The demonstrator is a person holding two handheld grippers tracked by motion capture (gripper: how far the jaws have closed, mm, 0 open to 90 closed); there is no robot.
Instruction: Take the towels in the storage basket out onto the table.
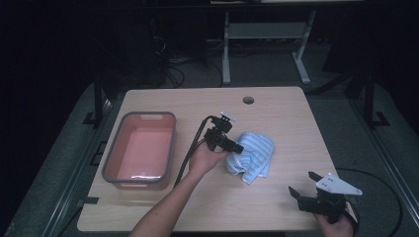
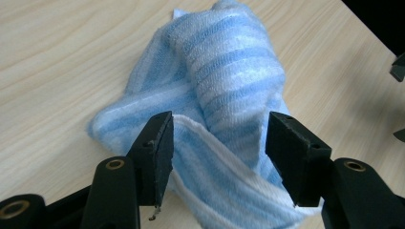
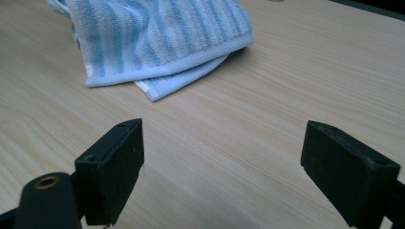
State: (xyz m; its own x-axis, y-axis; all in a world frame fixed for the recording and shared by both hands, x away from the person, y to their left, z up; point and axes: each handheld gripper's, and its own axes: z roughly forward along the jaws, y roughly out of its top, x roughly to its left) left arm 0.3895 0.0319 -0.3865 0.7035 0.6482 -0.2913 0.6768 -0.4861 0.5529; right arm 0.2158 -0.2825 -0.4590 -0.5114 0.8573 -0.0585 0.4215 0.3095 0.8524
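left tongs [image 2: 217, 138] – gaping about halfway, straddling the blue striped towel [image 2: 224, 71], pads not pressing | right tongs [image 3: 222, 157] – hanging wide apart over bare bench [image 3: 286, 71], grasping nothing

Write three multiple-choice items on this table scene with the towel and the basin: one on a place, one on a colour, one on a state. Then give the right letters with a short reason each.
1. Where does the basin stand relative to the towel in the high view?
A. to its left
B. to its right
C. on top of it

2. What colours is the towel?
A. red and black
B. light blue and white stripes
C. plain green

3. How does the left gripper stand at the towel?
A. shut flat with nothing between the jaws
B. jaws apart with a fold of towel between them
C. resting inside the basin

Answers:
1 A, the basin sits at the table's left part, the towel near the middle.
2 B, the stripes show clearly in both gripper views.
3 B, the left gripper view shows a gap on each side of the fold.
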